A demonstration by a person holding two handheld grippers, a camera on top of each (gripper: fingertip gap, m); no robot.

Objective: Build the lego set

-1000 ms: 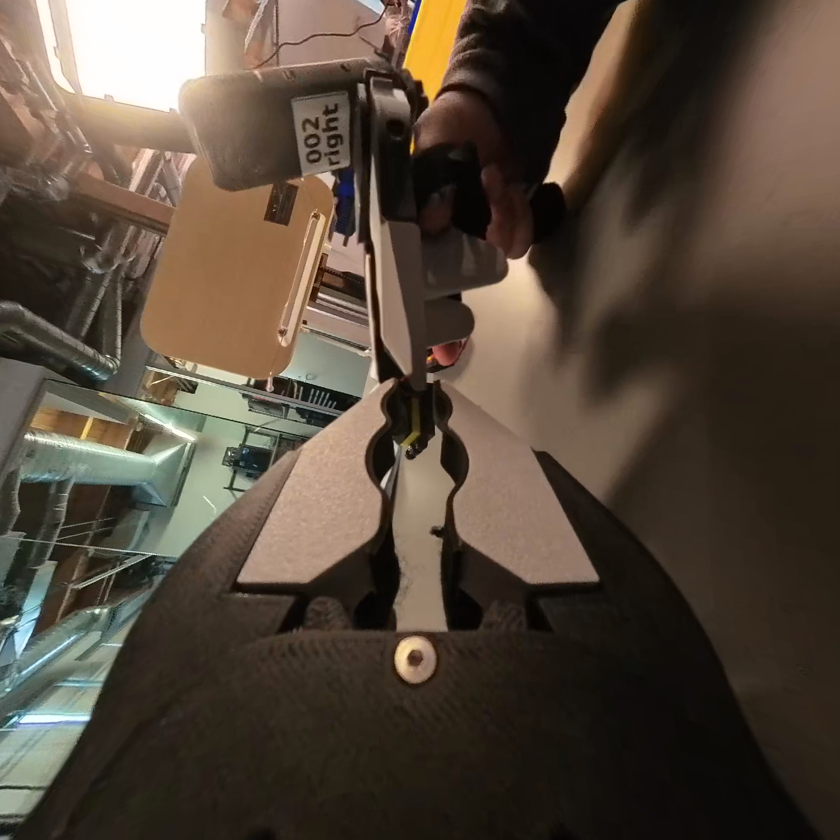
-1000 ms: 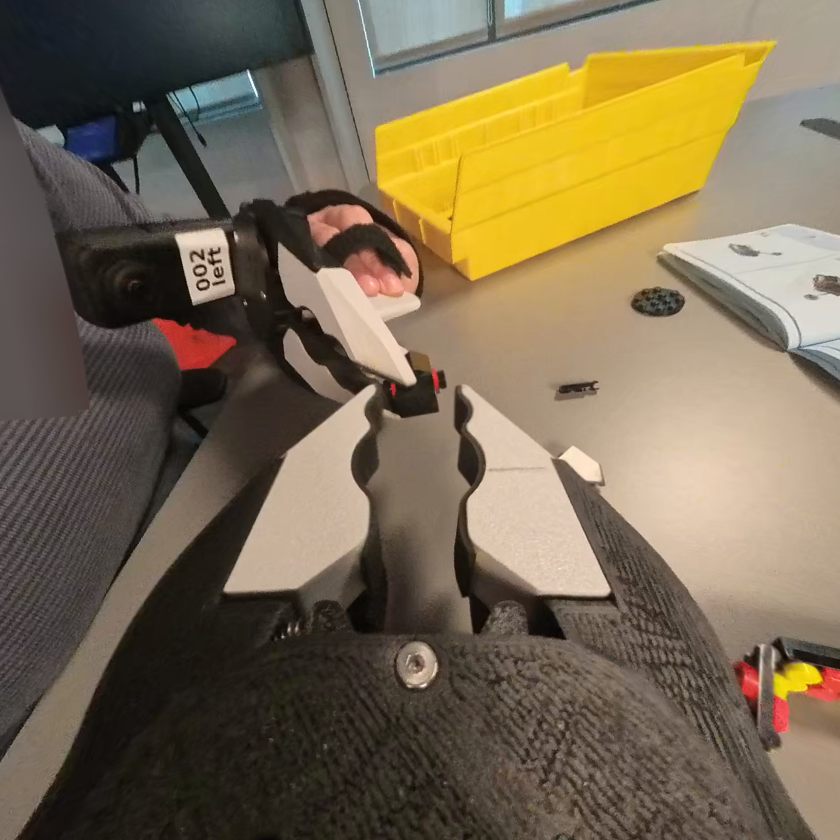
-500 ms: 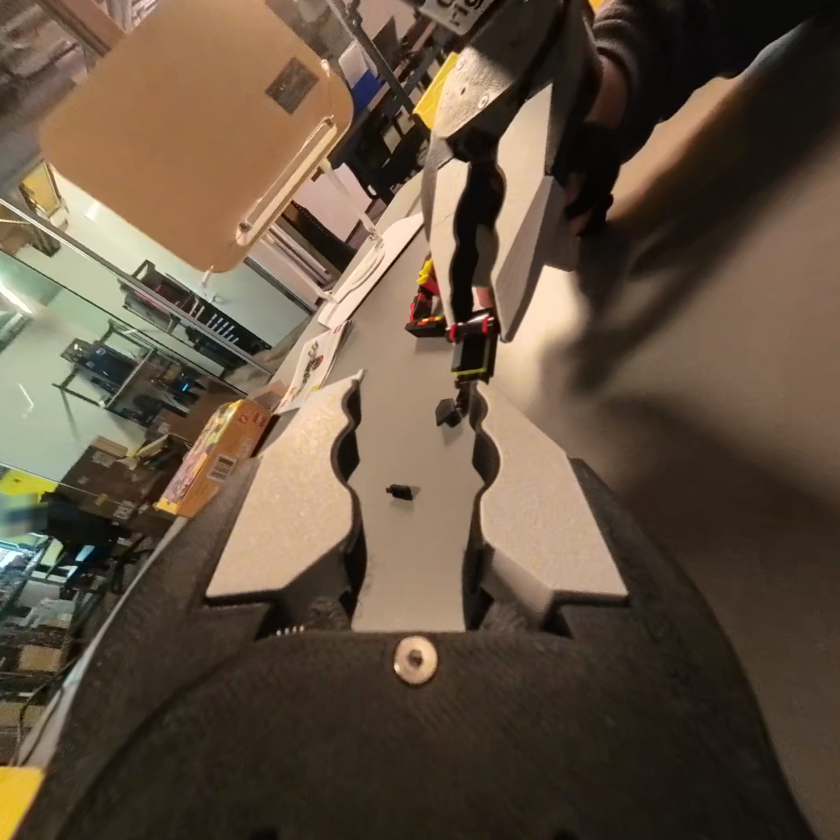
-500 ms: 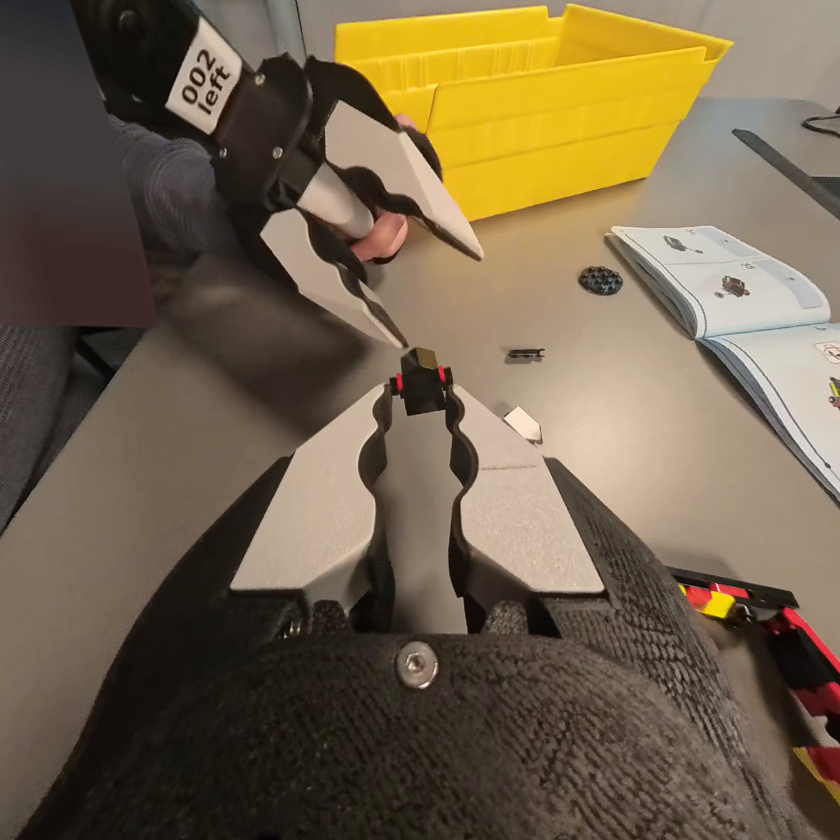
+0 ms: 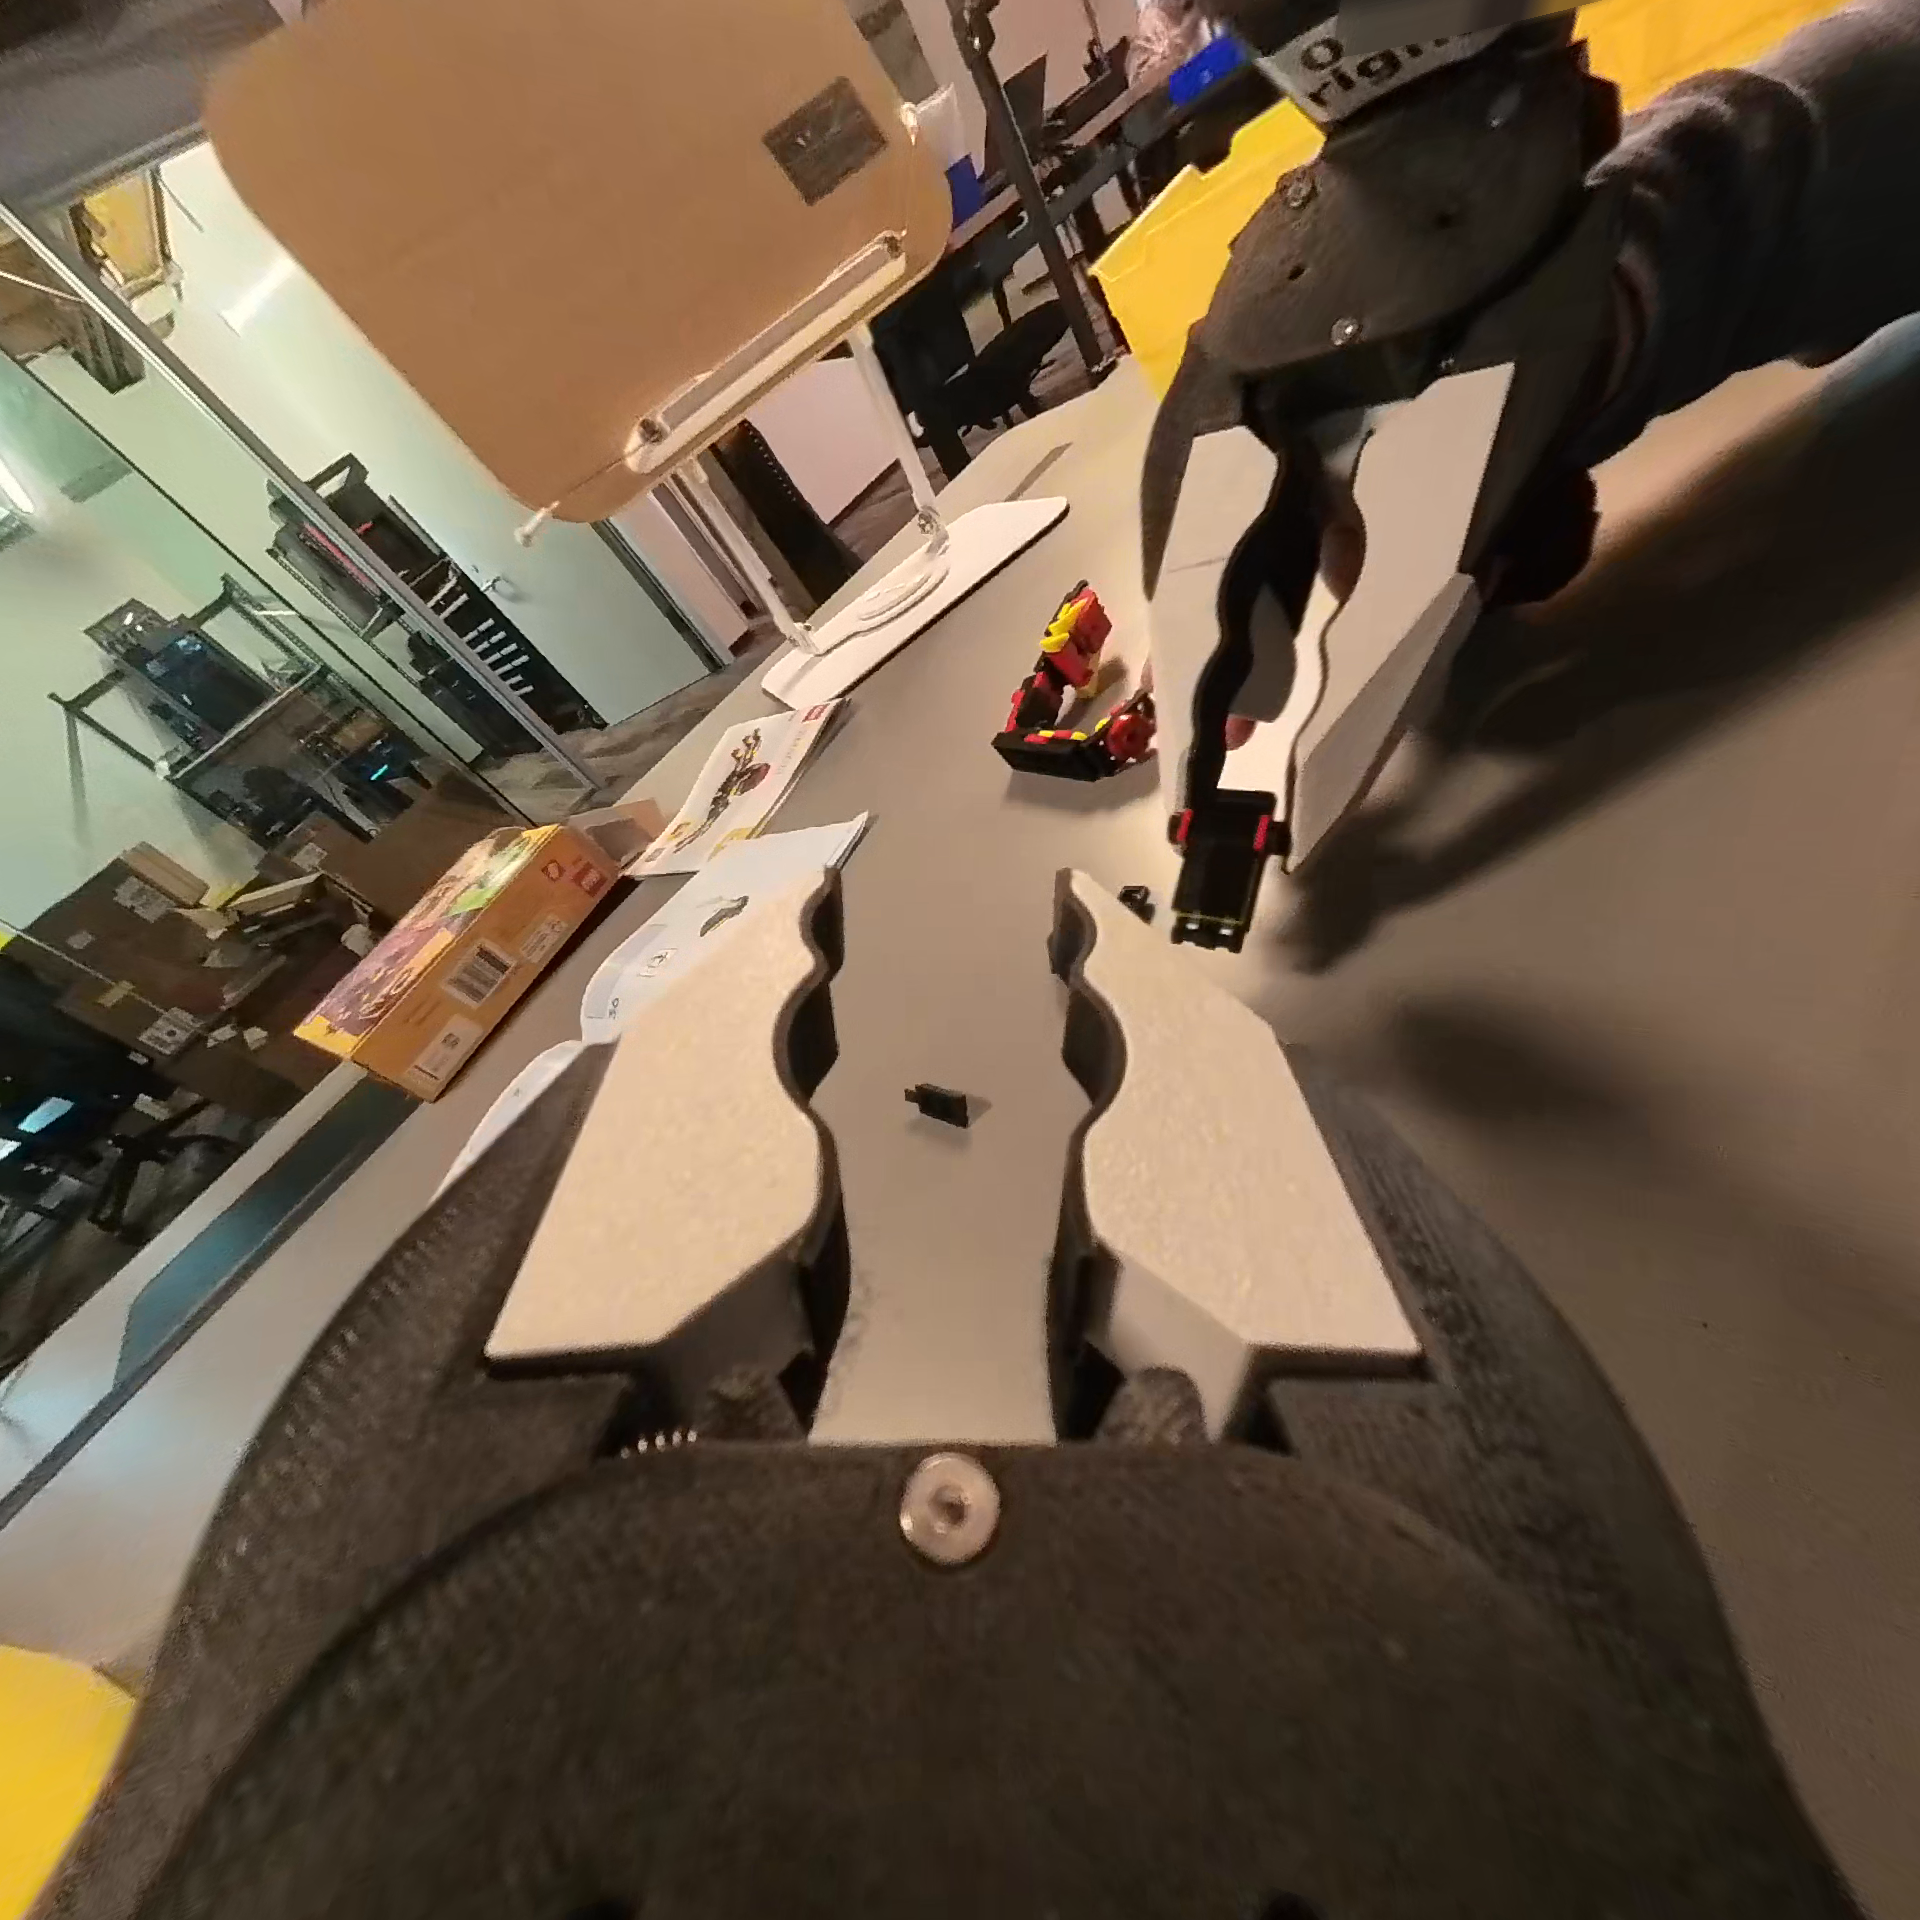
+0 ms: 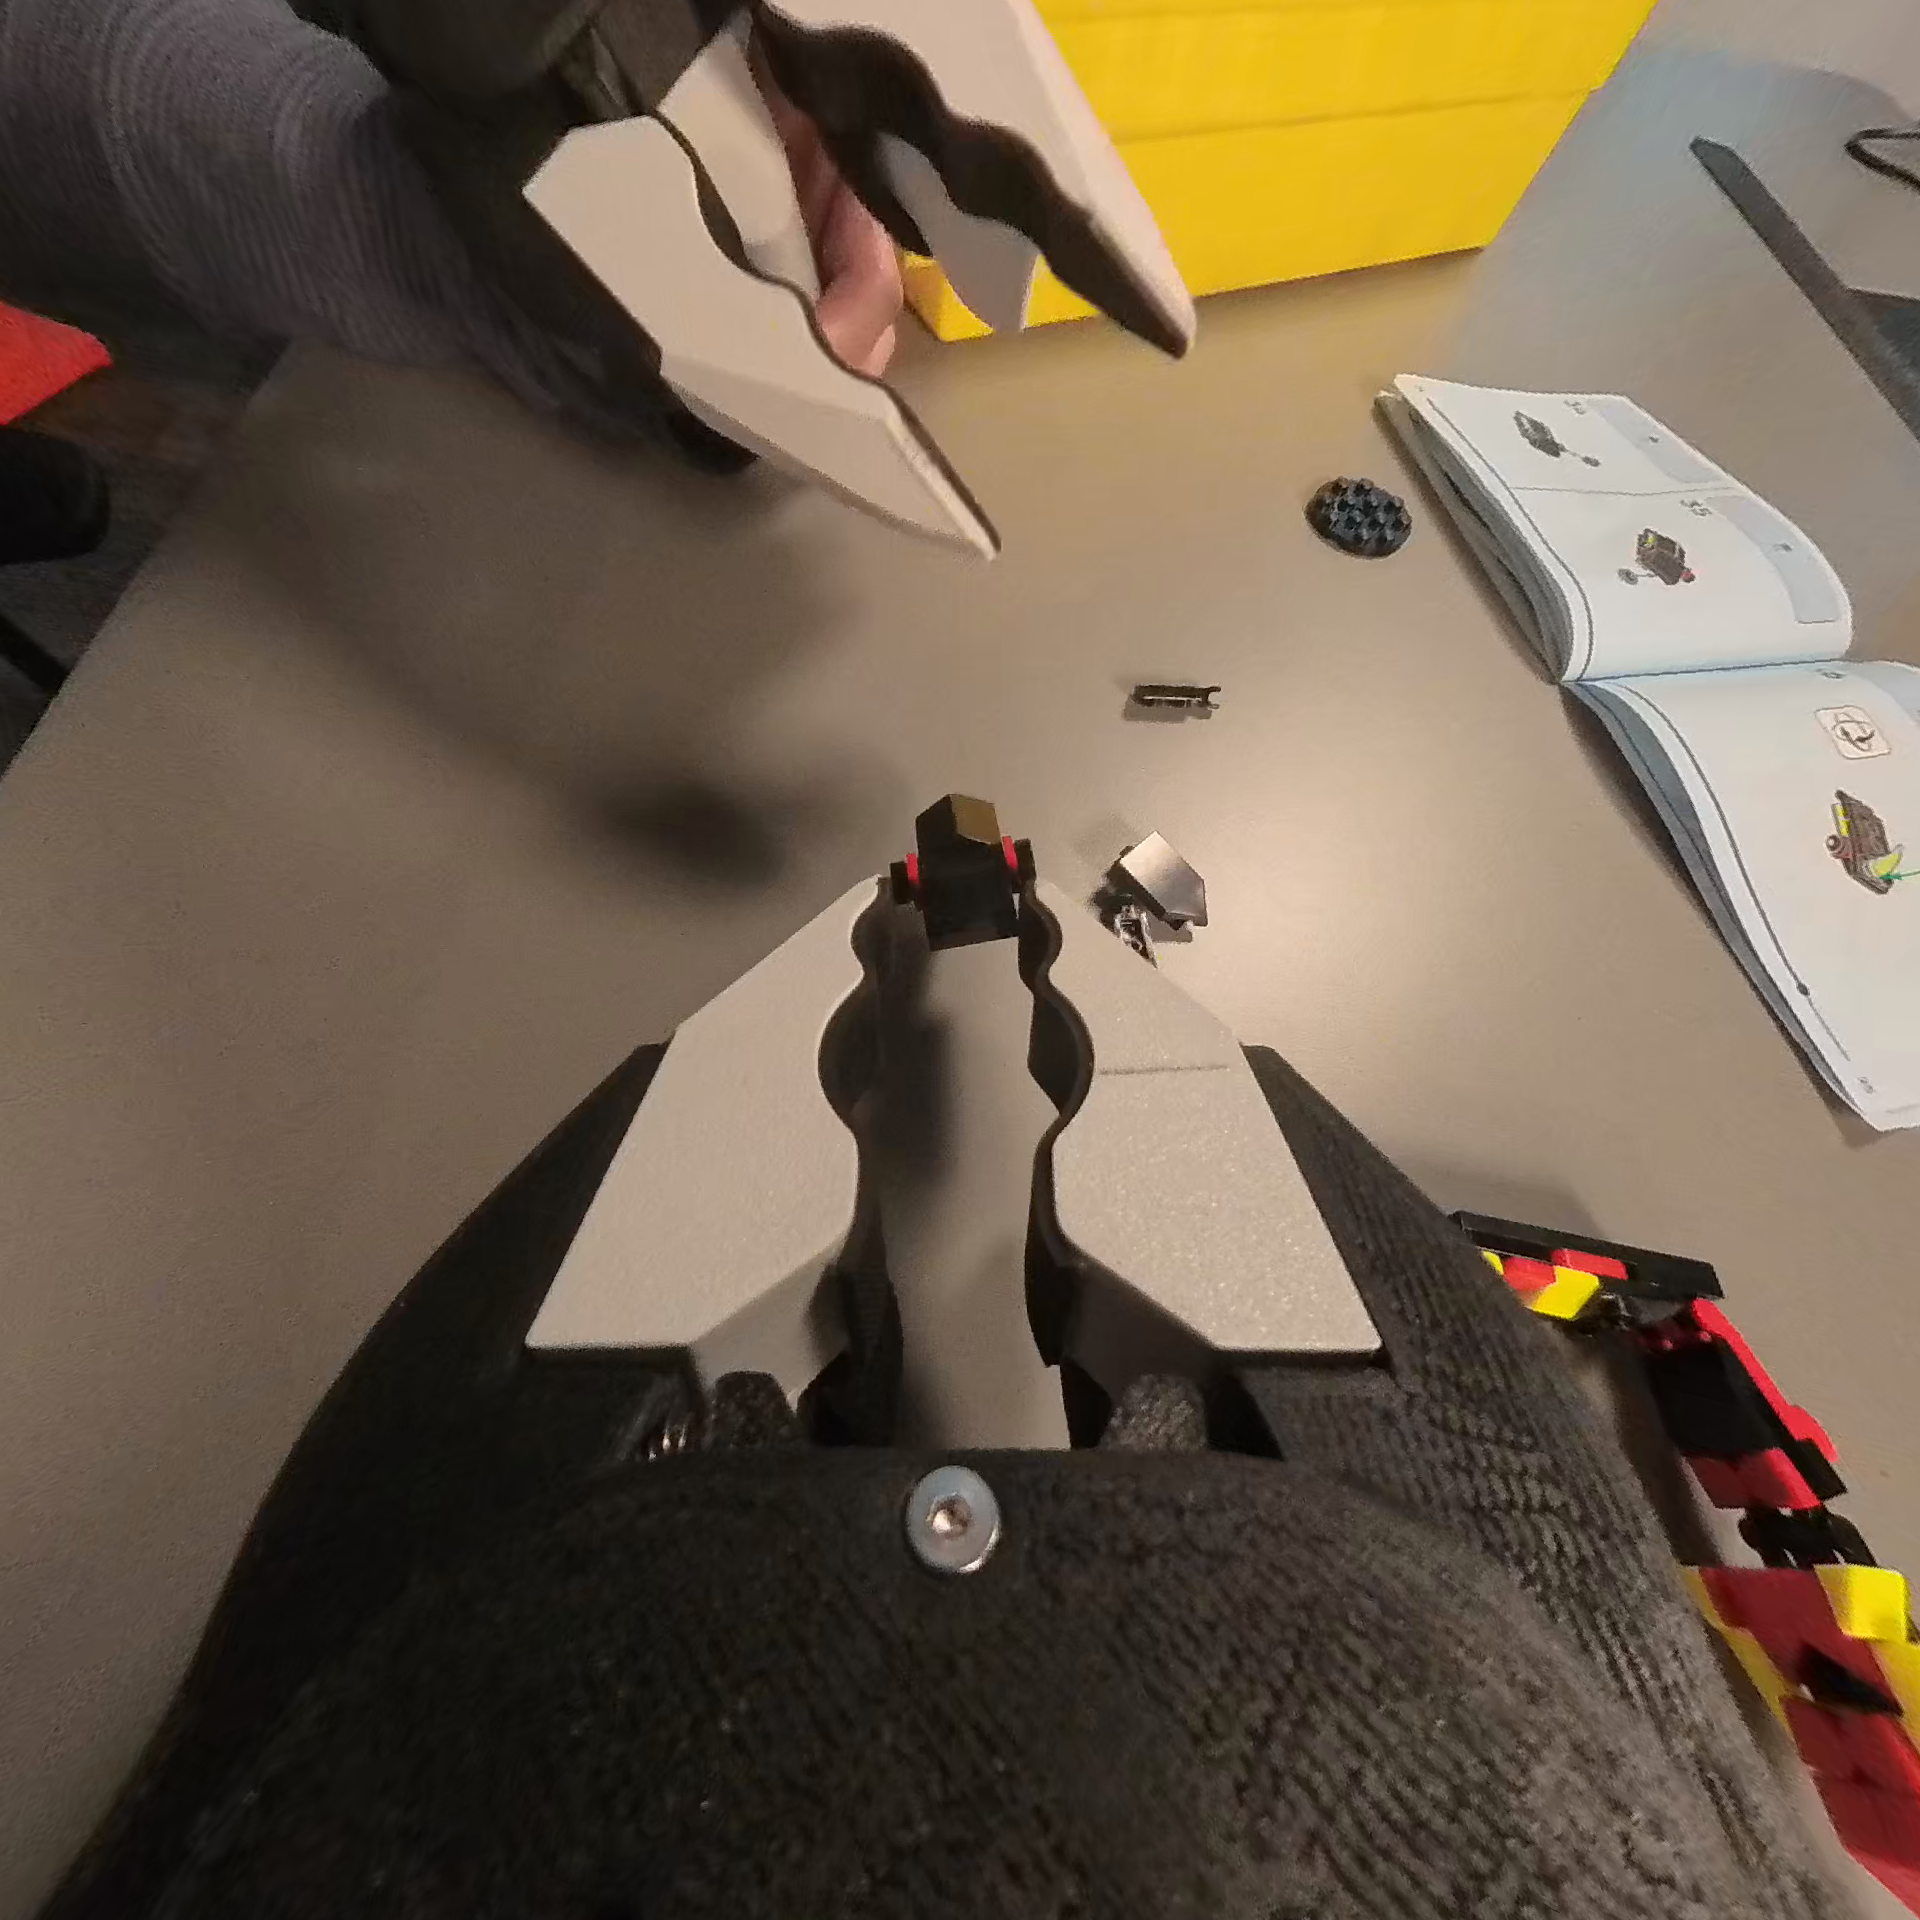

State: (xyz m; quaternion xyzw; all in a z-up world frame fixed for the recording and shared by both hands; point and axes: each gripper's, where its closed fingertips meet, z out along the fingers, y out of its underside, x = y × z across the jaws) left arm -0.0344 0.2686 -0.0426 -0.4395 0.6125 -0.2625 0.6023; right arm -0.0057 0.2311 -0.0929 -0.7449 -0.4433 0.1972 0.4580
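The small black-and-red lego piece (image 6: 961, 883) is pinched at the very tips of the right gripper (image 6: 961, 894), low over the table (image 6: 416, 831); so shallow a hold could let it twist or drop. The left gripper (image 5: 940, 925) hangs spread and empty. A loose dark slope brick (image 6: 1153, 883) lies just beside the tips, with a black pin (image 6: 1172, 698), a round black plate (image 6: 1356, 516) and the open booklet (image 6: 1662, 582) farther off, so setting down here risks knocking the brick.
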